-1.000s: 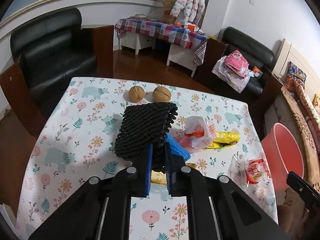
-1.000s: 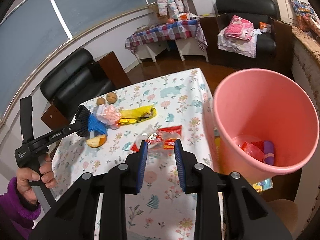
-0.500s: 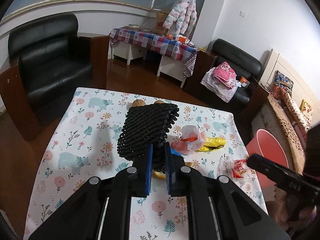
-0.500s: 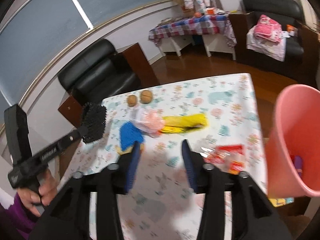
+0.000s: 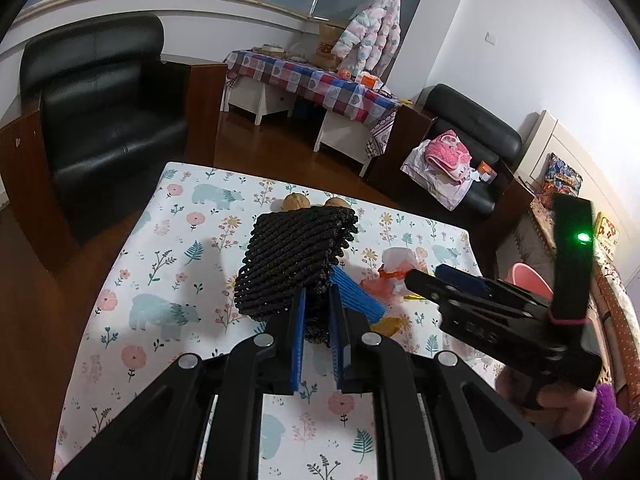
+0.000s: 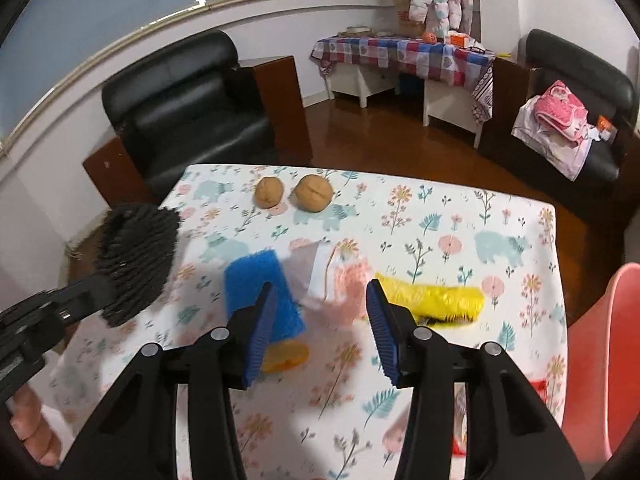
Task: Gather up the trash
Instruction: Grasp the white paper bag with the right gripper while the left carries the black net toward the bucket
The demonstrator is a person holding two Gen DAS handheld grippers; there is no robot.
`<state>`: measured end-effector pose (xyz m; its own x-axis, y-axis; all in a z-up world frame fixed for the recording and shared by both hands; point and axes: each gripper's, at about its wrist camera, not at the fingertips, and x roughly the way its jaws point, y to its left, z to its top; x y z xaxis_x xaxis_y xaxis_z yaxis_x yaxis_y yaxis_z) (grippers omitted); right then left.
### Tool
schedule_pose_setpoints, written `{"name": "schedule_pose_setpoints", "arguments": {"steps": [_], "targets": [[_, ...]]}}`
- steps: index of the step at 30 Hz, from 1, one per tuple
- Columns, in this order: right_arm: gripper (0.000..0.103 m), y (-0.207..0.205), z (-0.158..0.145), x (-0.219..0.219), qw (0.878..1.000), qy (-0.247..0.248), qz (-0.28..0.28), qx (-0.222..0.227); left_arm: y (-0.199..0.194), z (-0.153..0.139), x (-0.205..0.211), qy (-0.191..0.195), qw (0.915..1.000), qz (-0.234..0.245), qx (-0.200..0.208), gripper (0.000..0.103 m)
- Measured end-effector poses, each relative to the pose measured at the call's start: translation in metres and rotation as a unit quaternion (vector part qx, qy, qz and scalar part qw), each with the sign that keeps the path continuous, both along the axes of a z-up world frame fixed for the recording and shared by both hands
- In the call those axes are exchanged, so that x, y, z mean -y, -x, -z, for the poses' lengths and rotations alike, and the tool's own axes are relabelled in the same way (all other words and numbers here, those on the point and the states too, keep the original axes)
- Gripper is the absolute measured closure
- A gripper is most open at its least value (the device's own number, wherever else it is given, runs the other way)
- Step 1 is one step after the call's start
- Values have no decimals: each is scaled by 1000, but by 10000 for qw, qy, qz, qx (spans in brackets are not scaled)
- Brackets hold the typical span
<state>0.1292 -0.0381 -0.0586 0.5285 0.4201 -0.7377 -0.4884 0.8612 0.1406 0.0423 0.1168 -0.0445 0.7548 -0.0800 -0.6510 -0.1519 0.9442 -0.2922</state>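
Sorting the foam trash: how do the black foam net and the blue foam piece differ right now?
The black foam net is clamped in the left hand-held gripper, off the table; the blue foam piece lies on the tablecloth. The net looks bigger. Both are ribbed foam.

Matt black foam netting (image 5: 294, 258), glossy yellow wrapper (image 6: 432, 298), printed cloth tablecloth (image 6: 460, 216), glossy leather armchair (image 6: 188, 96)

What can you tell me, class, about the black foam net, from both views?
The black foam net is a soft mesh sleeve of woven-looking strands, folded flat into a thick ridged pad. The left gripper is shut on its lower edge and holds it clear above the floral tablecloth. In the right wrist view it hangs tilted at the table's left edge. Nothing else touches it.
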Motion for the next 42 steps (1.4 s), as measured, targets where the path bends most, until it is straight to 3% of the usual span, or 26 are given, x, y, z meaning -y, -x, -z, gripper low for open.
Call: {"name": "schedule_pose_setpoints", "arguments": {"steps": [6,15,29,42], "targets": [[56,-16,9,-2,9998,129,115,-76,-1,4,-4,71,10000,46,-11,93],[61,-12,12,13,9991,-232,145,-337,1,3,-2,74,10000,50,10,93],[61,35,-27,43,9966,-808,104,-134,6,-16,27,16,9990,387,230,93],[61,55,-42,101,9921,-1106,595,12,-2,-35,81,-102,9945,979,369,93]]}}
